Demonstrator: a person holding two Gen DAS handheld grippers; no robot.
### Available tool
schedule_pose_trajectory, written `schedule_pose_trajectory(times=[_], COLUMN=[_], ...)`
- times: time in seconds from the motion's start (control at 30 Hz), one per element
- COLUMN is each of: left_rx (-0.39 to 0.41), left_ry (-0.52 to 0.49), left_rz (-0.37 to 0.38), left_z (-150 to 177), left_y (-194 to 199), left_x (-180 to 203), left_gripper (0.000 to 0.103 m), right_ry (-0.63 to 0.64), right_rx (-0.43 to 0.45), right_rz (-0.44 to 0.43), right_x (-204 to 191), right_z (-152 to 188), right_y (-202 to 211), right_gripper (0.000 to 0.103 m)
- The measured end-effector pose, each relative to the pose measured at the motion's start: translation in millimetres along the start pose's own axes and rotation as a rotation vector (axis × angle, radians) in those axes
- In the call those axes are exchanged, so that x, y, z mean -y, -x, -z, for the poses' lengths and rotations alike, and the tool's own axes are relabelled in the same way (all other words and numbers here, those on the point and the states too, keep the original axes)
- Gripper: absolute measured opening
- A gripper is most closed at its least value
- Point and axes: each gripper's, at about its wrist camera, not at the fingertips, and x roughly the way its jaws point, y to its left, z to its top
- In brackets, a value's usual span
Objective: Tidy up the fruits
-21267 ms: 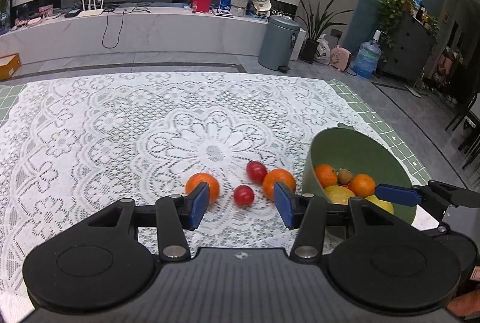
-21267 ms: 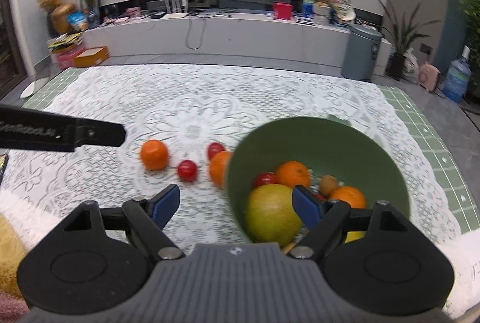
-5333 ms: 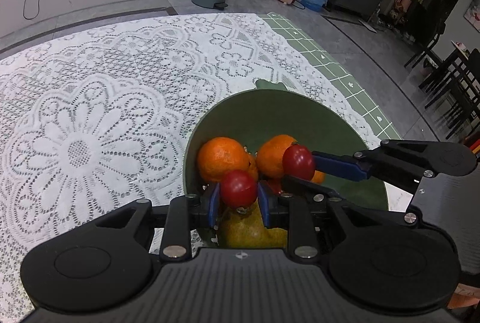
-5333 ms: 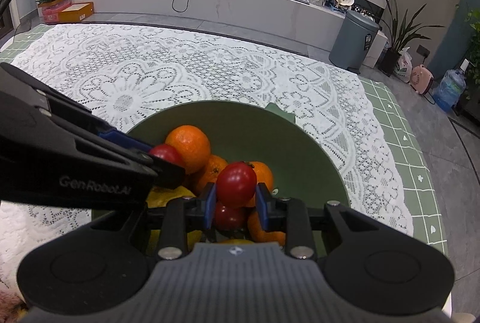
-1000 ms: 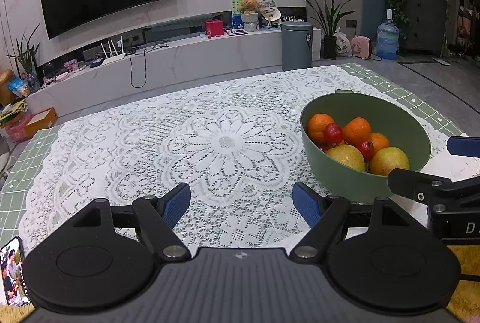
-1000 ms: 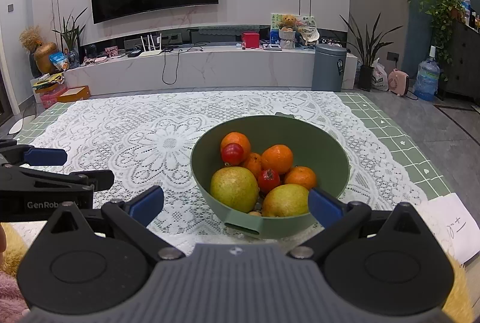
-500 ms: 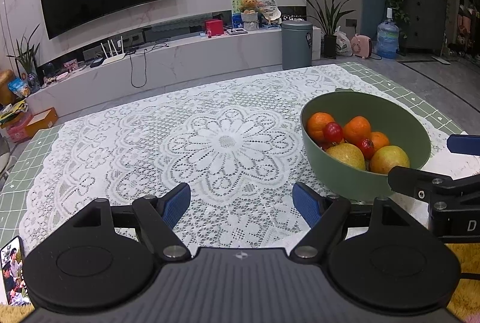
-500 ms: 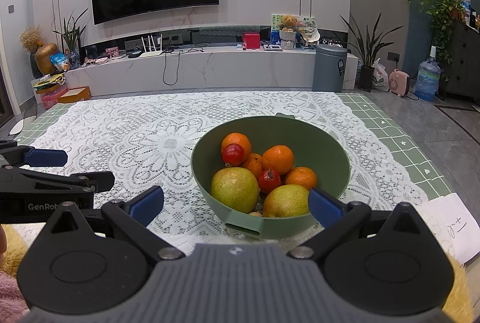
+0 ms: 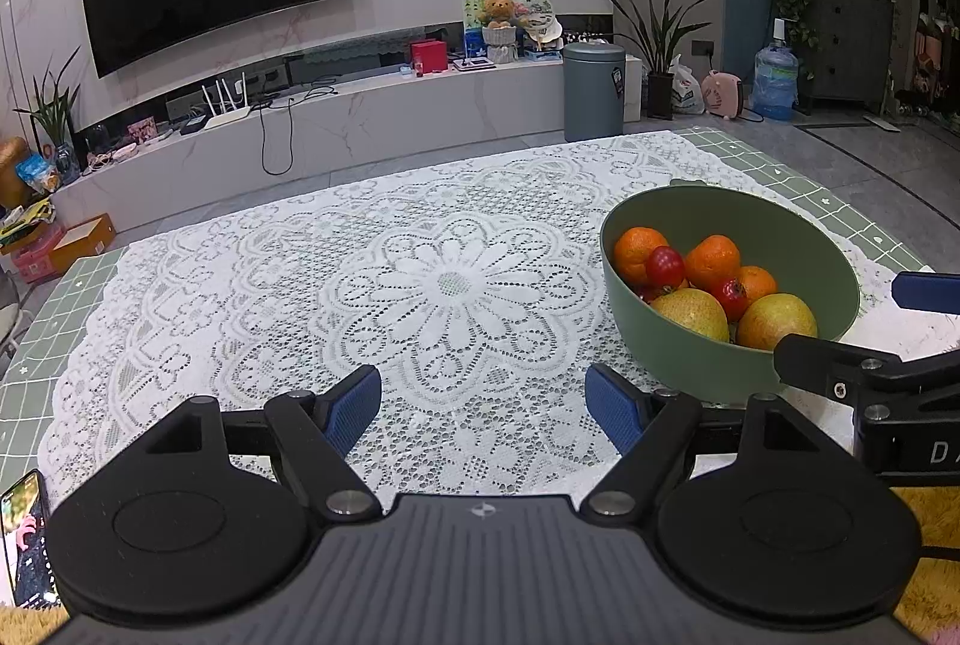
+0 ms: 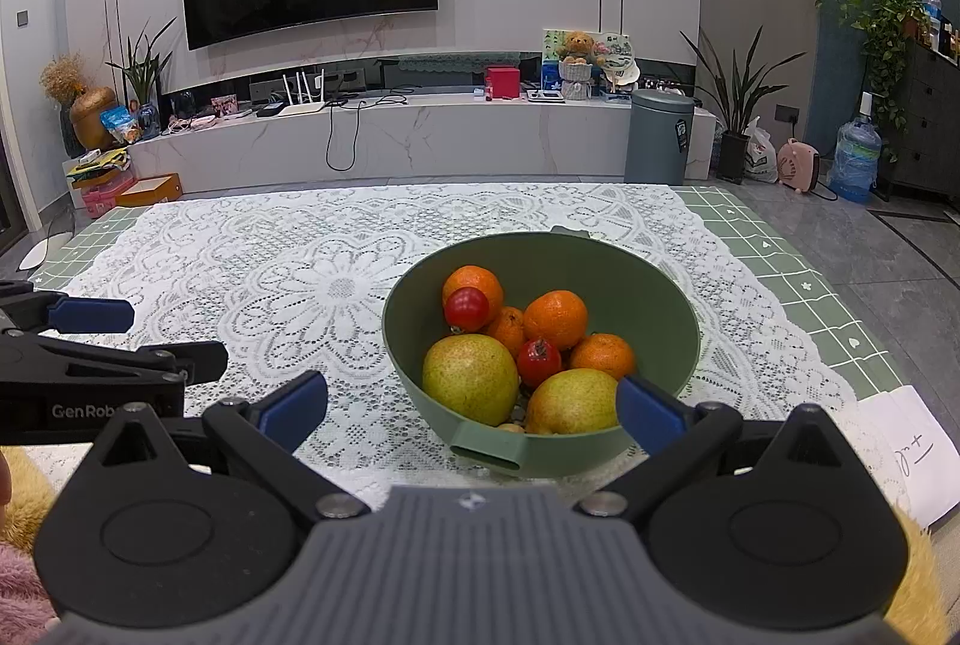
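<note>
The left gripper [image 10: 108,345], seen from the right wrist, bears the white letters "GenRob", the rest hidden. The right gripper [image 9: 864,327], seen from the left wrist, shows "D" and part of another letter. A paper [image 10: 918,456] carries an unreadable handwritten mark.

Black plastic left gripper [image 9: 483,401], blue ribbed finger pads [image 9: 353,408], silver screws; black right gripper [image 10: 471,410] matches.
</note>
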Motion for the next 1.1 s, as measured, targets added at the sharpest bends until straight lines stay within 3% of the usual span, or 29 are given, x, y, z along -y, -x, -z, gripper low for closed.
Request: schedule_pose_trajectory(times=[1.1], left_rx=[0.030], left_ry=[-0.010], left_rz=[0.001], left_z=[0.3], left_y=[5.7], left_x=[0.4], left_gripper=[0.091], right_ry=[0.004], right_rx=[0.000], right_rz=[0.002], right_x=[0.1], right_z=[0.3], right_y=[0.7], right_gripper=[0.099])
